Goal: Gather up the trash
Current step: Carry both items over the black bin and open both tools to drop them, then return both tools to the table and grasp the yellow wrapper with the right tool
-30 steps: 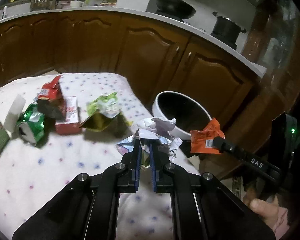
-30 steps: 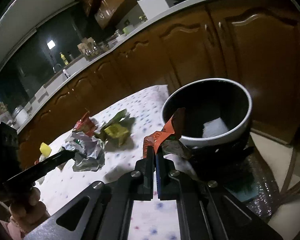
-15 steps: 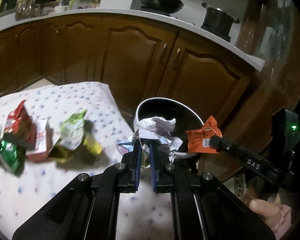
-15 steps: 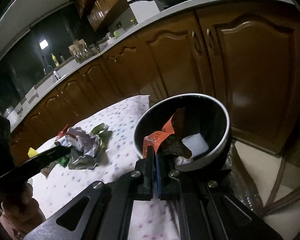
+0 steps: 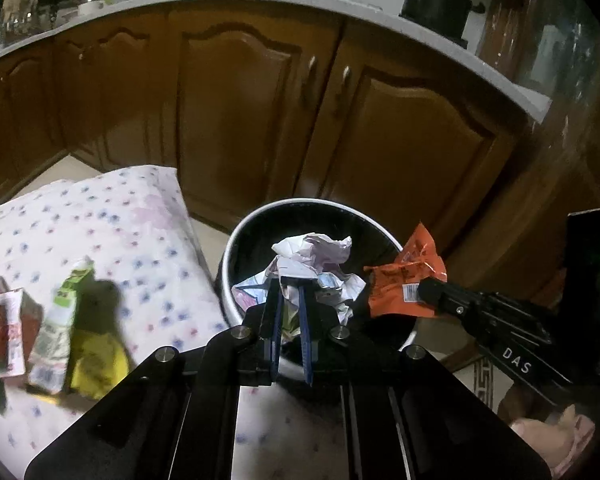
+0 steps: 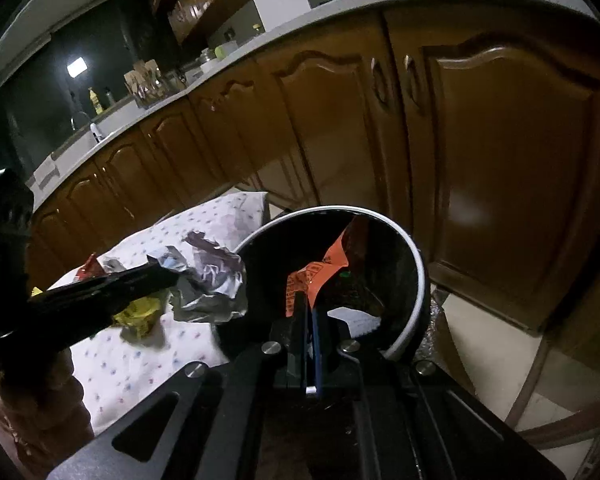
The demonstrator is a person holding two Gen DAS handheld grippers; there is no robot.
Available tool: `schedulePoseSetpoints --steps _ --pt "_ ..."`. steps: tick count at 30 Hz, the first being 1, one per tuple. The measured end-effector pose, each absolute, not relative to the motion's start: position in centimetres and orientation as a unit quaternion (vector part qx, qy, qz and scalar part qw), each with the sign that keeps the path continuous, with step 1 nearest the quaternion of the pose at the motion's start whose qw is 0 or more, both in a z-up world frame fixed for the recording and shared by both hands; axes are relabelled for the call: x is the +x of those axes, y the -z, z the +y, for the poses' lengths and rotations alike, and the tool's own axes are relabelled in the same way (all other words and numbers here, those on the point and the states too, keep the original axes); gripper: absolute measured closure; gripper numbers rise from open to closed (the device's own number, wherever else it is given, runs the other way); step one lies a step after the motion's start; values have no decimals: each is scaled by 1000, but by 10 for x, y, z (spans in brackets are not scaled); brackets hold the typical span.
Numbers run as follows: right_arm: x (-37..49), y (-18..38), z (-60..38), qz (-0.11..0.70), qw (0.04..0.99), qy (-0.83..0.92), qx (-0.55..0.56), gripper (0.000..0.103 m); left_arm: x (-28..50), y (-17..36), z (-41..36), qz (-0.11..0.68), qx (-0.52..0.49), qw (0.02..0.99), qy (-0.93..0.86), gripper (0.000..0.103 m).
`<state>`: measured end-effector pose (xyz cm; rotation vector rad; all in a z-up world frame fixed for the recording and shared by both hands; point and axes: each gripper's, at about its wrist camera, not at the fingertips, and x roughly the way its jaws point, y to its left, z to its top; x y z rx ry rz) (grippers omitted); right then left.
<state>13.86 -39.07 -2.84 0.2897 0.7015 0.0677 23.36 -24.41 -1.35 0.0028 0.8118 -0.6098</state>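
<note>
Spotted-cloth bench (image 5: 112, 216) strewn with leftover wrappers (image 5: 56, 336). Beside its edge, black bin (image 5: 236, 248) with white rim. Over the bin mouth, left tongs (image 5: 290, 280) clamped tight on crumpled paper (image 5: 320, 248); right tongs (image 6: 306, 300) pinched shut on orange wrapper (image 6: 320, 272), held above the bin.

Bin (image 5: 236, 240) right of table (image 5: 148, 216), wrappers (image 5: 56, 328) on table, cabinets (image 5: 236, 92) behind

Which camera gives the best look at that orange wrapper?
The left wrist view: the orange wrapper faces it broadside, lit, over the bin. The right wrist view shows it edge-on, partly shadowed, behind its own fingers.
</note>
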Motion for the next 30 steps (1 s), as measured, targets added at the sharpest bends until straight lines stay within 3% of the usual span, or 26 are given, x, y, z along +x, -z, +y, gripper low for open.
schedulePoseSetpoints --steps 9,11,12,13,14,19,21,23,24,30 --pt "156 42 -404 366 919 -29 146 96 246 36 -263 417 17 864 282 93" --pt "158 43 -408 367 917 -25 151 94 247 39 -264 425 14 860 283 83" --pt "157 44 -410 367 917 -25 156 93 246 40 -264 427 13 859 281 65" --pt "157 44 -412 367 916 -23 160 87 246 41 -263 429 12 859 278 52" --pt "157 45 -414 366 916 -25 164 75 244 41 -262 425 9 862 277 52" --pt "149 44 -418 357 916 -22 180 63 234 39 -250 423 -4 863 276 52" --pt "142 42 -417 350 917 -23 190 48 227 37 -243 420 -9 866 272 52" --pt "136 41 -414 340 919 -26 199 20 221 36 -235 418 -18 868 269 52" --pt "133 40 -412 334 920 -28 203 15 216 36 -229 417 -25 869 266 52" --pt "114 41 -389 321 920 -36 221 13 190 39 -197 411 -49 876 248 49"
